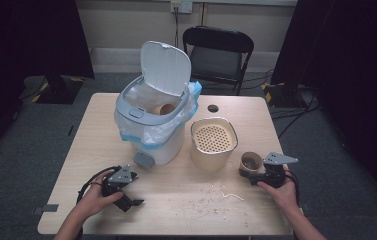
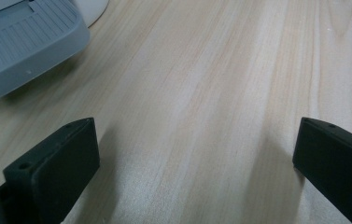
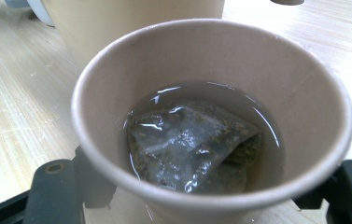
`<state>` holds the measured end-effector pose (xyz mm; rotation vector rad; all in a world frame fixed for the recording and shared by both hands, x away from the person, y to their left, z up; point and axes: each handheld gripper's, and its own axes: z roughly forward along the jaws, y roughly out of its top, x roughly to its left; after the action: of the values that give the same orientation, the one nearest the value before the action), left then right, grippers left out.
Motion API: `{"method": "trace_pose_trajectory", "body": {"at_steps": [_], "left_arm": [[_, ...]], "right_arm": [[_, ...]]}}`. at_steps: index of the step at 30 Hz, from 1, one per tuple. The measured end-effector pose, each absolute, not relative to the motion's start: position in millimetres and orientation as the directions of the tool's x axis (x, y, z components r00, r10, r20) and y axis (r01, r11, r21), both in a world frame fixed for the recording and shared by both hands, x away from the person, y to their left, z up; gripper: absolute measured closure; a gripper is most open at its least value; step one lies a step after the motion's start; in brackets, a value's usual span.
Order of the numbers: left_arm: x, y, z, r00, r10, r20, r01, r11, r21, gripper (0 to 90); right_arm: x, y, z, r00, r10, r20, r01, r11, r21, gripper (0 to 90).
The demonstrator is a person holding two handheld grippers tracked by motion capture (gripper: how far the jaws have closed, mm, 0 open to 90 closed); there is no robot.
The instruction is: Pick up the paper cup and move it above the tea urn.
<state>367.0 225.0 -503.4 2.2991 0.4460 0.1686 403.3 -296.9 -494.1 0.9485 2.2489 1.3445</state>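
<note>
A brown paper cup (image 1: 251, 161) stands near the table's right edge. In the right gripper view the cup (image 3: 211, 60) holds a little liquid and a wet tea bag (image 3: 192, 144). My right gripper (image 1: 250, 175) (image 3: 206, 198) has one jaw on each side of the cup's lower wall, under the rim, and both reach the wall. My left gripper (image 1: 135, 190) (image 2: 194, 158) rests near the front left. It is open over bare wood, with nothing between its jaws.
A white pedal bin (image 1: 151, 135) with its lid (image 1: 166, 67) up stands centre-left, lined with a bag, another cup (image 1: 163, 108) inside. Its grey pedal (image 2: 24, 46) lies just beyond my left gripper. A beige strainer pot (image 1: 213, 142) stands beside the cup. Crumbs (image 1: 221, 192) litter the front. A chair (image 1: 218, 50) stands behind the table.
</note>
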Motion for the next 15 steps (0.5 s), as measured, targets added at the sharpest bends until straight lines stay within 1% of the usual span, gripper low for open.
{"method": "trace_pose_trajectory", "body": {"at_steps": [8, 15], "left_arm": [[367.0, 225.0, -503.3, 0.930, 0.367, -0.016, 0.265, -0.640, 0.721, 0.0], [367.1, 225.0, -503.3, 0.930, 0.367, -0.016, 0.265, -0.640, 0.721, 0.0]], "right_arm": [[401.5, -296.6, -493.9, -0.702, 0.711, 0.037, 0.365, 0.314, 0.877, 28.9], [402.9, -298.9, -491.4, -0.702, 0.712, 0.030, 0.372, 0.331, 0.867, 30.5]]}}
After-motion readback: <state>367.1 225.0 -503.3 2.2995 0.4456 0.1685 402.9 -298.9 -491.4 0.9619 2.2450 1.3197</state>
